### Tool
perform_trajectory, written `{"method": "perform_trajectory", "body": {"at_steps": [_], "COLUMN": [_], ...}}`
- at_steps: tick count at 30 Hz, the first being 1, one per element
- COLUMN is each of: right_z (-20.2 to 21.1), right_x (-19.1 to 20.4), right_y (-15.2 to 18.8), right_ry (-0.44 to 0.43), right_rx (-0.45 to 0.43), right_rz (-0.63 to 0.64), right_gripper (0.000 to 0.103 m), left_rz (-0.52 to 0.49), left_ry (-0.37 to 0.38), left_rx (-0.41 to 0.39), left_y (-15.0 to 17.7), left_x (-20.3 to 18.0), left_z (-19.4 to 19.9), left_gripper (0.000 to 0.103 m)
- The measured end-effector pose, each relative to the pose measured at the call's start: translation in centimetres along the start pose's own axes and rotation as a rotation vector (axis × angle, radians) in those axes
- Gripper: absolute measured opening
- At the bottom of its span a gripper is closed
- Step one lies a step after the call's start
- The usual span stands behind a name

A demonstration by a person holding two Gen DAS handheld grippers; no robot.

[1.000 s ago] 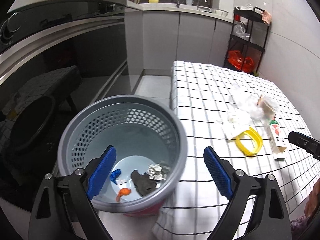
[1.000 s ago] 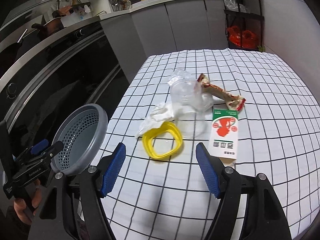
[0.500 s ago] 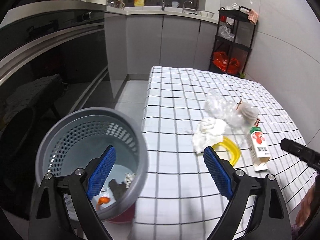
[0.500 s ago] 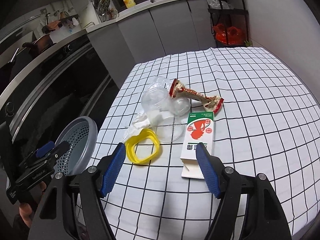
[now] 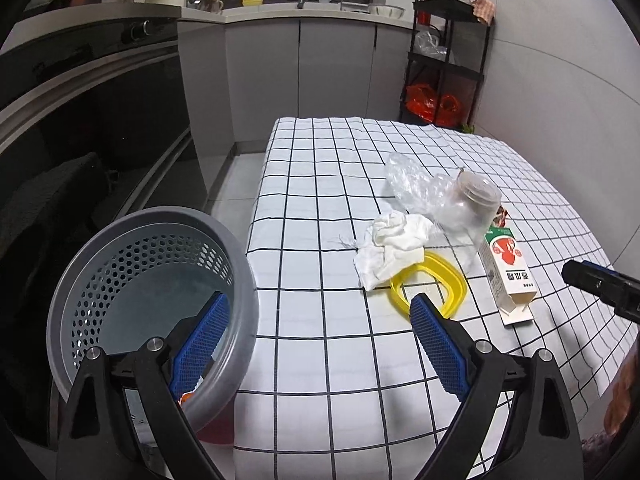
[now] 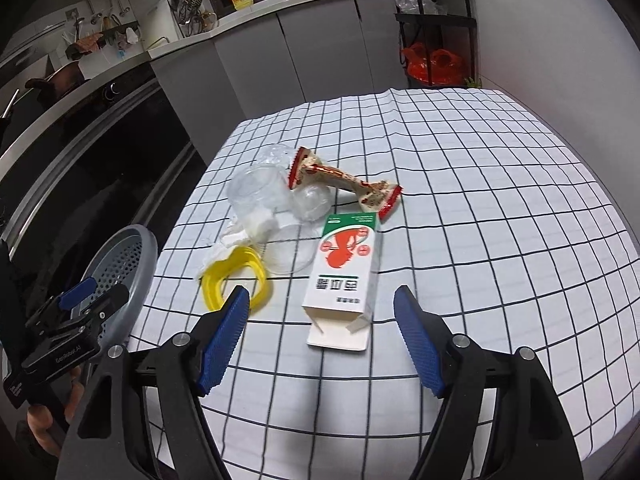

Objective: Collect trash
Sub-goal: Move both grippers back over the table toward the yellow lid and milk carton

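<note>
Trash lies on the checked tablecloth [image 6: 480, 208]: a white and red carton [image 6: 346, 272] [image 5: 506, 268], a yellow ring [image 6: 236, 276] [image 5: 432, 284], a crumpled white tissue [image 5: 392, 248], clear plastic cups [image 6: 260, 200] [image 5: 468, 208], a clear bag [image 5: 404, 180] and a red snack wrapper [image 6: 344, 184]. A grey perforated bin [image 5: 152, 292] [image 6: 120, 272] stands at the table's left edge. My left gripper [image 5: 316, 340] is open and empty beside the bin's rim; it also shows in the right wrist view [image 6: 86, 300]. My right gripper [image 6: 322, 336] is open, just in front of the carton's open end.
Dark oven fronts [image 5: 92, 120] run along the left. Grey cabinets [image 5: 320, 68] with a sink counter stand at the back. A black shelf rack [image 5: 444, 60] holding red bags stands at the back right. A grey wall [image 5: 560, 80] borders the table's right side.
My left gripper has swung right, from over the bin toward the table. My right gripper has moved right and closer to the carton. Both stay open.
</note>
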State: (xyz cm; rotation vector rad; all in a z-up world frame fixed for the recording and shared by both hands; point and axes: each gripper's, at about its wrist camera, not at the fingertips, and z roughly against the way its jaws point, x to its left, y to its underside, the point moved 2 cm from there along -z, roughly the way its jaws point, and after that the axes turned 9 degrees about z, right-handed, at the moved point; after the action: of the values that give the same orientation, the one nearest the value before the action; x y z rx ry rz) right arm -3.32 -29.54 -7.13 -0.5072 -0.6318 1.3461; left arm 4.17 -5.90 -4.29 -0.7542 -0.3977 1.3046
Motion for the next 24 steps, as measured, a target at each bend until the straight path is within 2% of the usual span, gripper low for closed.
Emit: {"method": "perform_trajectory", "body": {"at_steps": [10, 18, 24], "right_z": [-2.1, -3.9, -6.4], "right_x": [-0.3, -0.2, -0.1], "right_y": [0.7, -0.3, -0.7], "right_ry": [0.028, -0.002, 0.026], "right_rx": [0.050, 0.058, 0.102], "right_rz": [0.021, -0.027, -0.033], "right_gripper": [0.076, 0.076, 0.076], "left_rz": [0.003, -0.007, -0.005], "left_ry": [0.022, 0.026, 0.029], "left_rx": [0.033, 0.056, 0.072], "left_y": [0.6, 0.9, 1.0], "left_x": [-1.3, -2.5, -2.8], "left_z": [-1.3, -2.4, -3.2], "left_gripper": [0.093, 0.093, 0.093]}}
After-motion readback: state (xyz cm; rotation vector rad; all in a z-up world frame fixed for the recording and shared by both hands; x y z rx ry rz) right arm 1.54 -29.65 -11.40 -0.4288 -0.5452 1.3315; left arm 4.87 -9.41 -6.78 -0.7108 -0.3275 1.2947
